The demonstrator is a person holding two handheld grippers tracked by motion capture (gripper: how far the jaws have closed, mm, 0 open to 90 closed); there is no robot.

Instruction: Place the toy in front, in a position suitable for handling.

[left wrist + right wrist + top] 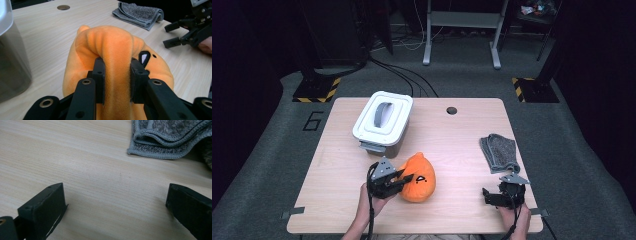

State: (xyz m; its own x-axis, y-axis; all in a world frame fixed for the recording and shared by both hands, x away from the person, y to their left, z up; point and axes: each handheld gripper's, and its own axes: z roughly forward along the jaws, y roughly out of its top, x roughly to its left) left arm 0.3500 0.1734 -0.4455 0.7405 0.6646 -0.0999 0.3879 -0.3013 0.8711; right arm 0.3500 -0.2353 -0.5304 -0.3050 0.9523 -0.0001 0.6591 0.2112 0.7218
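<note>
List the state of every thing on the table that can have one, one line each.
Plush toy: orange, lying on the table, a fold of it pinched in the left tongs.
Bin: lid on, handle flat.
Towel: grey, folded, lying untouched at the right edge.
Left tongs: shut on the plush toy.
Right tongs: open, nothing between them, resting near the towel.
</note>
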